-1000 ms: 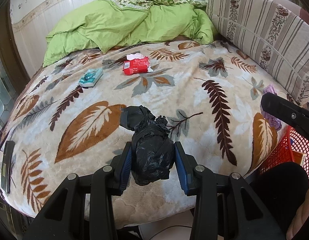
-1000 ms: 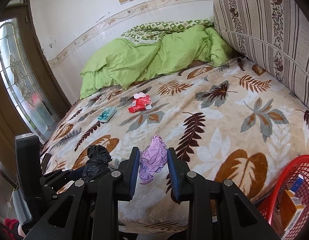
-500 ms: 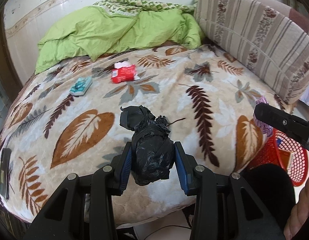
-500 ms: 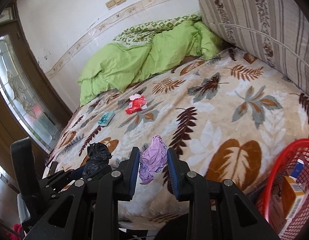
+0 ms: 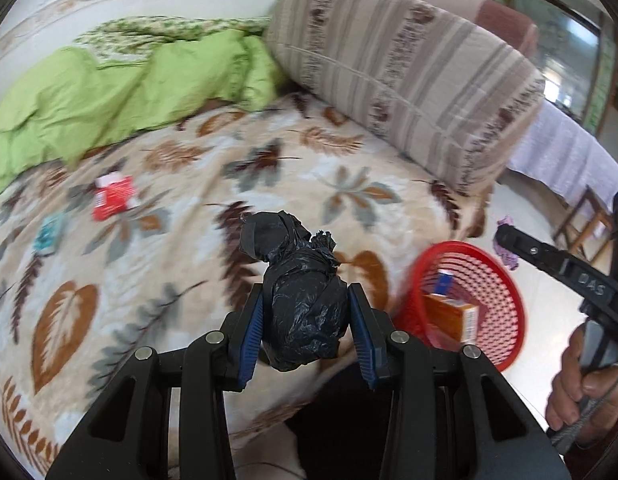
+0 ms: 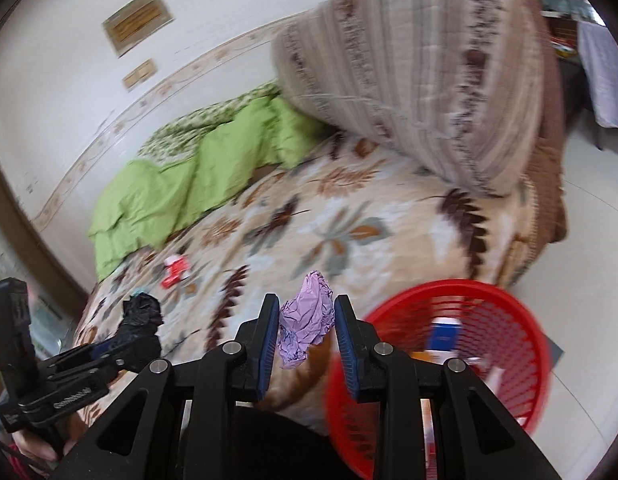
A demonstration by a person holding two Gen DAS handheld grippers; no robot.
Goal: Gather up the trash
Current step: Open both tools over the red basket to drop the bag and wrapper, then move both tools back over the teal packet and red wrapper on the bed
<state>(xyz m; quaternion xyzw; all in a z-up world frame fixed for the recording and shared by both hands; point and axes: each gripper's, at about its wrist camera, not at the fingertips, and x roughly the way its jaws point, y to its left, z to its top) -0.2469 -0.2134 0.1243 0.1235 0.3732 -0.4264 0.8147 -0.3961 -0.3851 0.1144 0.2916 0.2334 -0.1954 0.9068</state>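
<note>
My left gripper [image 5: 305, 320] is shut on a crumpled black plastic bag [image 5: 305, 304] and holds it above the bed's near edge. My right gripper [image 6: 307, 328] is shut on a crumpled purple wrapper [image 6: 309, 316] and holds it in the air beside the bed. A red mesh basket [image 5: 505, 292] stands on the floor to the right of the bed, with an orange box [image 5: 453, 316] in it; it also shows in the right wrist view [image 6: 521, 316]. A red packet [image 5: 113, 196] and a teal packet [image 5: 49, 232] lie on the leaf-print blanket [image 5: 189, 240].
A green duvet [image 5: 109, 100] is bunched at the far side of the bed. A big striped bolster [image 5: 409, 80] lies along the right side. Tiled floor [image 6: 589, 240] runs right of the bed, with a table and chair beyond.
Both grippers have swung to the right with their loads, away from the middle of the bed. The red basket has come much nearer in both views.
</note>
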